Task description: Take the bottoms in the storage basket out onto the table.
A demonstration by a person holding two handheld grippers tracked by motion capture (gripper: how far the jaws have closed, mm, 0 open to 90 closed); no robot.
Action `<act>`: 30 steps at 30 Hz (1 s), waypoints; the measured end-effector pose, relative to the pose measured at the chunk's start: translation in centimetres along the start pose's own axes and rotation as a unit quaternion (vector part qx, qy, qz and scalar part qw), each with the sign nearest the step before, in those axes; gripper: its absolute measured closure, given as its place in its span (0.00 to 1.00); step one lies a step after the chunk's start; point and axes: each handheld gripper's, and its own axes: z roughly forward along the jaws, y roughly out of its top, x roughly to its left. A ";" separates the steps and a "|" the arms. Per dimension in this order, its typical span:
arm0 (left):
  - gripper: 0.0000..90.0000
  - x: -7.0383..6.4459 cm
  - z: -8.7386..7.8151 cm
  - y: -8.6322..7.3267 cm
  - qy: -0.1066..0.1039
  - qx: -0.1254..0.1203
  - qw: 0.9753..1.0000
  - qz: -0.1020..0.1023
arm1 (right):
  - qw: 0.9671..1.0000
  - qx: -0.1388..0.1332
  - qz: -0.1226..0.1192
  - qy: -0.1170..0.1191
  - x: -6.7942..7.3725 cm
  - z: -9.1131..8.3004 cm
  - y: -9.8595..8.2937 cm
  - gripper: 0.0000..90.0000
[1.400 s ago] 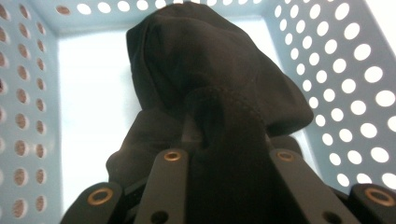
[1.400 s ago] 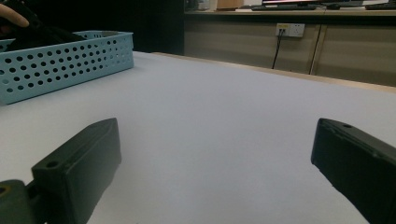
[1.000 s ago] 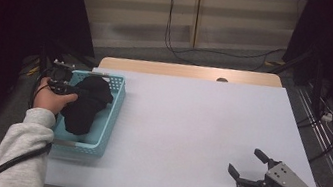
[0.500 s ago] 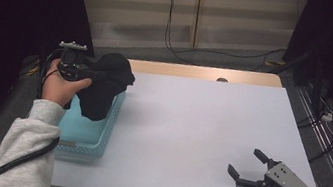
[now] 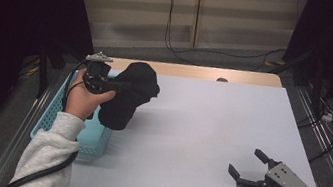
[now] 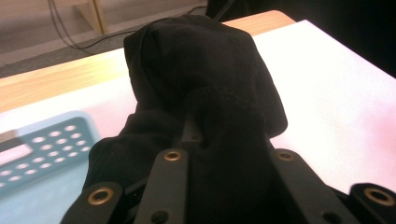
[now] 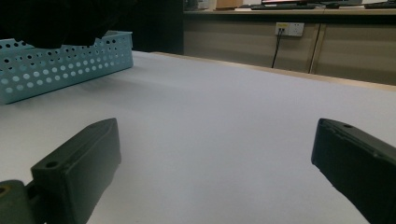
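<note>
Above the worktop's left edge, my left hand-held gripper [image 5: 122,86] clamps a crumpled black cloth [image 5: 129,95], lifted over the light-blue perforated plastic basket [image 5: 51,118]. Near the front right corner, my right hand-held gripper [image 5: 249,167] rests with jaws spread apart.

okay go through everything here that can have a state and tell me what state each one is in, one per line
left gripper: shut on the black cloth, held above the table.
black cloth: bunched, lifted, hanging over the basket's edge.
blue basket: upright on the table; contents hidden.
right gripper: open, holding nothing, low over the table.
</note>
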 end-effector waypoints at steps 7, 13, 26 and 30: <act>0.85 -1.2 1.0 -0.7 -0.018 -0.007 1.000 0.000 | 1.000 0.000 -0.002 0.002 0.1 0.1 0.0 0.00; 0.85 -2.3 1.9 -1.4 -0.030 -0.010 0.999 0.012 | 1.000 0.000 0.000 0.000 0.1 0.1 -0.1 0.00; 0.85 -4.8 4.1 -2.4 -0.059 -0.005 0.998 0.033 | 1.000 0.002 0.000 0.003 0.2 0.1 -0.1 0.00; 0.85 -5.5 5.2 -3.0 -0.072 -0.008 0.997 0.035 | 1.000 0.002 -0.001 0.003 0.1 0.1 -0.1 0.00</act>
